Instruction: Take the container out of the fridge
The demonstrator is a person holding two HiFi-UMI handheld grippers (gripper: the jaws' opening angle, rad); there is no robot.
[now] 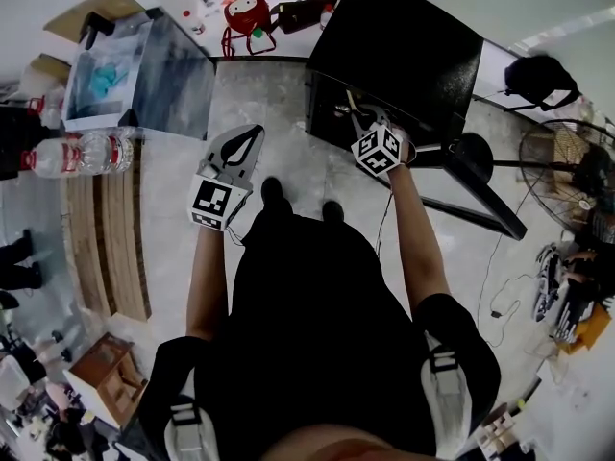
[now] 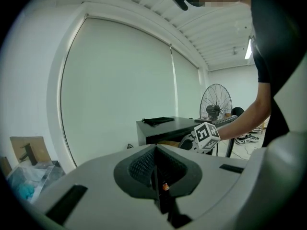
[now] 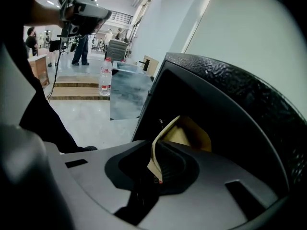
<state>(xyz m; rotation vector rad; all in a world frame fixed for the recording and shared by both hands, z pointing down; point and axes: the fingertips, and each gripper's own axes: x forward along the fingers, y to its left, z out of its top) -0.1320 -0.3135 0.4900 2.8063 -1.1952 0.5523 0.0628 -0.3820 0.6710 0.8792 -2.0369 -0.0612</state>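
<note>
The fridge (image 1: 404,46) is a low black box on the floor ahead of me at the right, and its dark open inside (image 3: 230,95) fills the right gripper view. A tan paper container (image 3: 184,133) stands just inside the opening and shows as a small tan edge (image 1: 354,104) in the head view. My right gripper (image 3: 154,152) reaches into the fridge mouth (image 1: 363,121), its jaws closed on the container's near flap. My left gripper (image 1: 252,134) hangs in the air left of the fridge, shut with nothing in it (image 2: 156,150).
A grey glass-fronted box (image 1: 144,70) stands at the far left, with a water bottle (image 1: 77,152) and wooden steps (image 1: 106,229) beside it. A floor fan (image 1: 567,161) and a black stand (image 1: 471,181) are at the right. A red toy (image 1: 245,12) lies by the wall.
</note>
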